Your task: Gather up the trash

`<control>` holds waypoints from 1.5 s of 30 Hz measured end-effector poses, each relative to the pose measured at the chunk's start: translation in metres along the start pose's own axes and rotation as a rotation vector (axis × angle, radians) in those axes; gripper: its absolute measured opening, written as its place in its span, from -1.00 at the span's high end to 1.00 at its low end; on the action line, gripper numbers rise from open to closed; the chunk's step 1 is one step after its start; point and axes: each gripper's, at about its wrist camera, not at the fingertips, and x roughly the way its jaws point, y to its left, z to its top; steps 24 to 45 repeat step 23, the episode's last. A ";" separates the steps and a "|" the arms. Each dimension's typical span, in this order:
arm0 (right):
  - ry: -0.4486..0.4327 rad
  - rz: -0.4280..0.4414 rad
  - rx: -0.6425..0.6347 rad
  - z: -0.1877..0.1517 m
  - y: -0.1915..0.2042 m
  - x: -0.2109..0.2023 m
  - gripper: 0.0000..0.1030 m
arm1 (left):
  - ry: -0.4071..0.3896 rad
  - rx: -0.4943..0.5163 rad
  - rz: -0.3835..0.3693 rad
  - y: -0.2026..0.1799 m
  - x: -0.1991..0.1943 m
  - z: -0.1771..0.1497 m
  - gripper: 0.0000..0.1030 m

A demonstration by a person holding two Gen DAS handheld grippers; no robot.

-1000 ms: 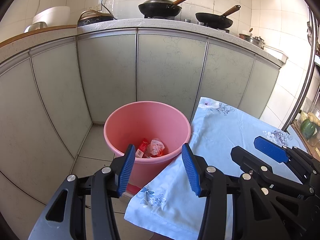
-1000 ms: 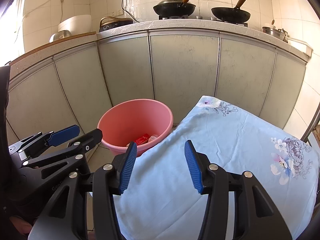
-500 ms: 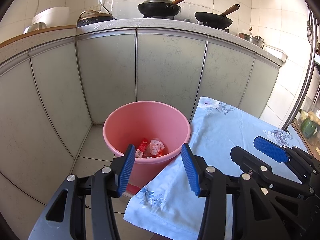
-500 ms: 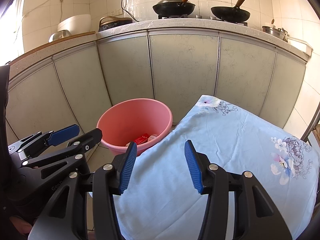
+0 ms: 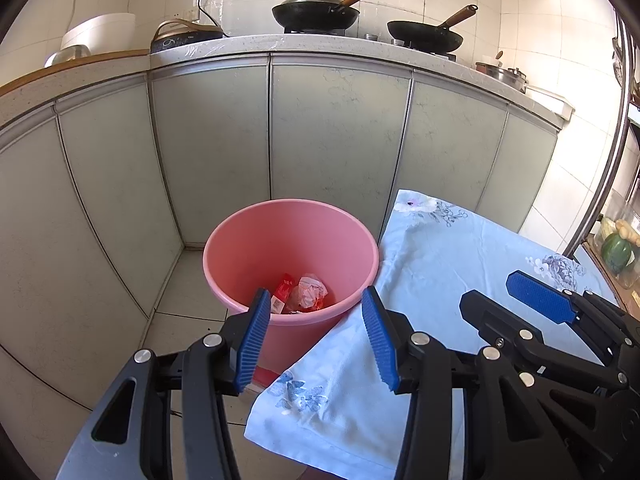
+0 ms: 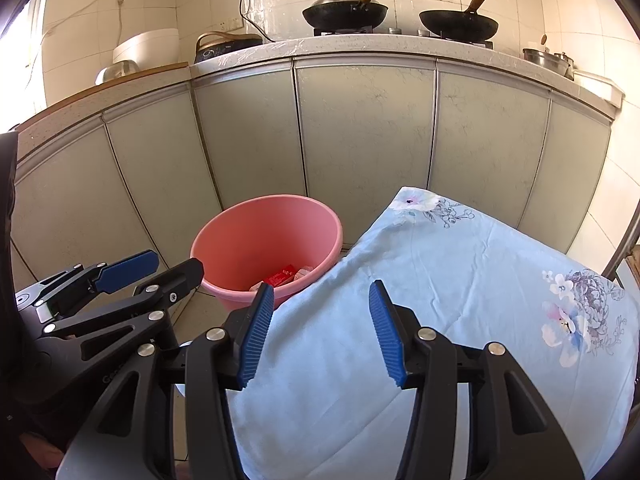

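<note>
Two handheld grippers hover empty over a kitchen table draped in a pale blue floral tablecloth [image 6: 460, 280], beside a pink plastic bucket [image 5: 248, 240] that stands on the tiled floor against the grey cabinet doors [image 5: 332, 136]. The left gripper [image 5: 314, 340] is poised above the near rim of the bucket with its blue-padded jaws spread apart and nothing between them. The right gripper [image 6: 320, 332], seen over the cloth, likewise stands open and carries nothing.

The trash lies at the bottom of the bucket: a red wrapper [image 5: 282, 290] and a crumpled white-and-red packet [image 5: 310, 294] resting side by side. No litter shows on the visible stretch of the tablecloth, nor on the floor tiles around the bucket, though the grippers hide part of the near cloth.

By this evidence the collecting looks to be at or near its end, with the pieces already binned and both hands free. Whether more trash waits outside the cameras' reach cannot be told. On the counter behind, two black woks [image 6: 344, 10] sit on the stove beside a rice cooker [image 6: 146, 46].
</note>
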 end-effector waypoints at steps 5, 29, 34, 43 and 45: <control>0.001 -0.002 0.006 -0.003 -0.002 0.002 0.02 | 0.003 0.004 -0.002 -0.002 0.003 -0.001 0.09; 0.004 -0.008 0.026 -0.004 -0.006 0.001 0.02 | 0.021 0.022 -0.010 -0.005 0.009 -0.001 0.09; 0.004 -0.008 0.026 -0.004 -0.006 0.001 0.02 | 0.021 0.022 -0.010 -0.005 0.009 -0.001 0.09; 0.004 -0.008 0.026 -0.004 -0.006 0.001 0.02 | 0.021 0.022 -0.010 -0.005 0.009 -0.001 0.09; 0.004 -0.008 0.026 -0.004 -0.006 0.001 0.02 | 0.021 0.022 -0.010 -0.005 0.009 -0.001 0.09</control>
